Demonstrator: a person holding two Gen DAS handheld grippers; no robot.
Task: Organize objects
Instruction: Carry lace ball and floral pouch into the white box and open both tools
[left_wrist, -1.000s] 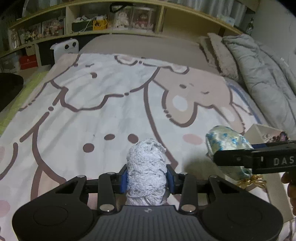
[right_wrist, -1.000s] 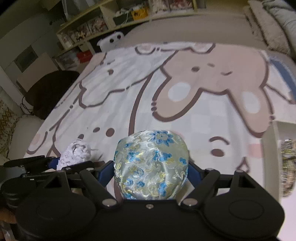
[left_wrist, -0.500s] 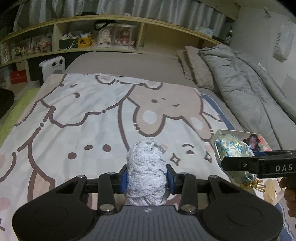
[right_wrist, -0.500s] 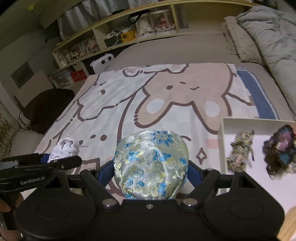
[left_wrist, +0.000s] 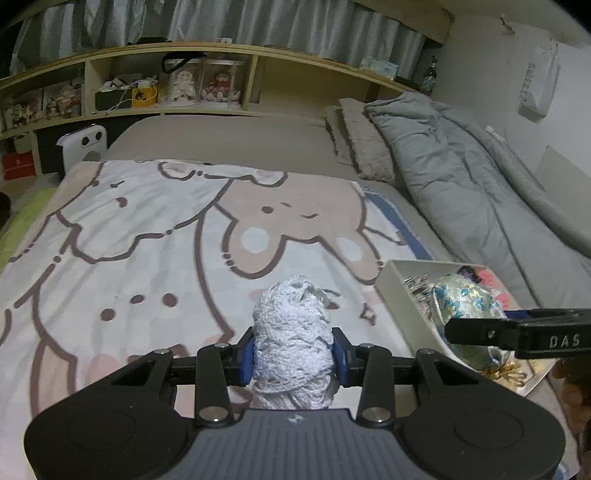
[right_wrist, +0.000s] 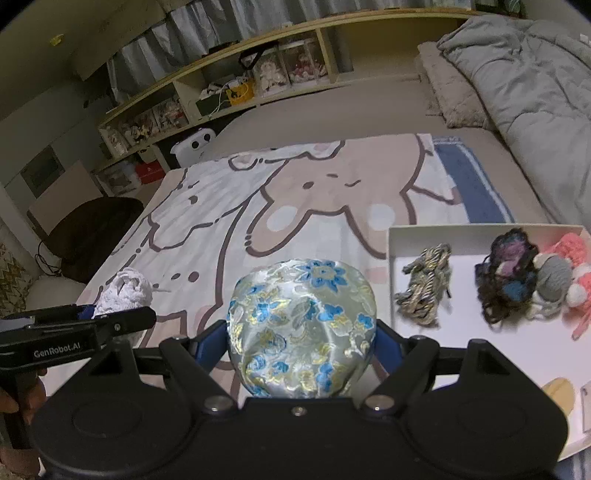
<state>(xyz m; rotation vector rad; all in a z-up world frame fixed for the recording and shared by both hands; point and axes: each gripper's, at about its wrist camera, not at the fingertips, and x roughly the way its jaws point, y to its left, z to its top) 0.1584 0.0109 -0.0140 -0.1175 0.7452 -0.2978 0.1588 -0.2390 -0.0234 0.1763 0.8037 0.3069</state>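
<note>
My left gripper is shut on a white lace bundle, held above the cartoon blanket; the bundle also shows in the right wrist view. My right gripper is shut on a silver brocade pouch with blue flowers, just left of a white box. The pouch shows in the left wrist view over the box. Inside the box lie a gold-grey cord bundle, a dark purple-blue yarn tangle, a grey ball and pink knit pieces.
The blanket covers the bed. A grey duvet and pillows lie along the right side. Shelves with figurines run behind the bed. A white appliance stands at the left, and a dark chair.
Both grippers have risen and swung right with their loads. The white box and its contents have come fully into the right wrist view.
</note>
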